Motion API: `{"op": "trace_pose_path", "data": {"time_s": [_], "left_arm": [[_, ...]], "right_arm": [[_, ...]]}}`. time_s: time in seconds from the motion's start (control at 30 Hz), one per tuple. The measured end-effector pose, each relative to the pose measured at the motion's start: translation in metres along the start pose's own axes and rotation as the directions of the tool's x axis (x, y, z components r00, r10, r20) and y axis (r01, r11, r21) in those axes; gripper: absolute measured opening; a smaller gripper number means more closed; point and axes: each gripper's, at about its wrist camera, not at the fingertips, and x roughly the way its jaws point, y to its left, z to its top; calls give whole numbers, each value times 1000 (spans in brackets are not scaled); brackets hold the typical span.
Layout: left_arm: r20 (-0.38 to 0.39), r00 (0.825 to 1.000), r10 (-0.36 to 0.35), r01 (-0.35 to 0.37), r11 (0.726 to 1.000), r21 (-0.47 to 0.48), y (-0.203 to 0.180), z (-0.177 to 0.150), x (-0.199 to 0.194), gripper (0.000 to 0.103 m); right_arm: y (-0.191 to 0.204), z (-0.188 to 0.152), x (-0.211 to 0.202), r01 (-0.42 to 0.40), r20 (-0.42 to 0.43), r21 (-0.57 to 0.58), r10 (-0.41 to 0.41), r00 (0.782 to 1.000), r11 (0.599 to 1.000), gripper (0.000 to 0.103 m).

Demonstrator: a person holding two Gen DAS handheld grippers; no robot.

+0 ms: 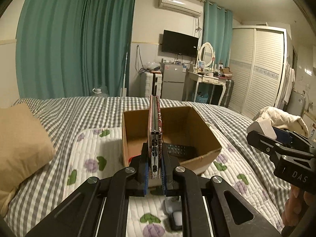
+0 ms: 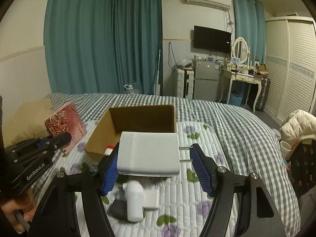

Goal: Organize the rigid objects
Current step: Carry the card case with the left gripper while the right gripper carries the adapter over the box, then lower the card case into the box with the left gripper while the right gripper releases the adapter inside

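A thin red rose-patterned case (image 1: 155, 136) is clamped edge-on in the tightly closed left gripper (image 1: 155, 174), above the cardboard box (image 1: 136, 128). A white charger (image 2: 148, 154) is pinched w/ the right gripper (image 2: 156, 167) about half open, in front of the box, above the quilt (image 2: 197, 187).

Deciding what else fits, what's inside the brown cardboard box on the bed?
Inside the brown cardboard box: a black remote control and a small red-and-white item. The held objects and the near wall hide the rest.

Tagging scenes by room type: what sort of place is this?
A bedroom, most likely in a home: a bed with a checked cover, a dressing table with a mirror, and a wardrobe along the wall.
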Motion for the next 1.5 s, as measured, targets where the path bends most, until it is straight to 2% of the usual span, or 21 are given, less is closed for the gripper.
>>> {"op": "trace_pose_path", "data": {"time_s": [0.3, 0.47, 0.7, 0.9, 1.13, 1.3, 1.4, 1.5], "left_arm": [[5, 1000, 12, -12, 1000, 22, 2, 15, 31, 10], [-14, 1000, -3, 4, 999, 45, 1, 22, 54, 10], [-55, 998, -15, 17, 999, 32, 8, 21, 87, 10], [-94, 996, -9, 13, 999, 36, 17, 20, 118, 10], [-150, 989, -7, 15, 999, 52, 20, 18, 152, 10], [-215, 977, -11, 21, 999, 45, 21, 9, 173, 11], [-221, 975, 22, -8, 998, 65, 19, 5, 178, 11], [-220, 975, 15, -2, 998, 60, 18, 5, 178, 11]], "right_arm": [[8, 16, 30, -13, 37, -33, 14, 999, 999, 68], [10, 26, 55, -9, 40, -64, 12, 999, 998, 68], [11, 42, 112, -11, -5, -150, 10, 1000, 989, 68], [11, 43, 142, -12, -42, -163, 5, 999, 987, 68], [17, 31, 184, -43, -144, -201, 14, 990, 979, 68], [19, 22, 209, -46, -206, -218, 0, 979, 975, 68], [18, 17, 219, -36, -228, -223, -16, 974, 974, 68], [21, 9, 221, -9, -219, -252, -48, 975, 968, 68]]}}
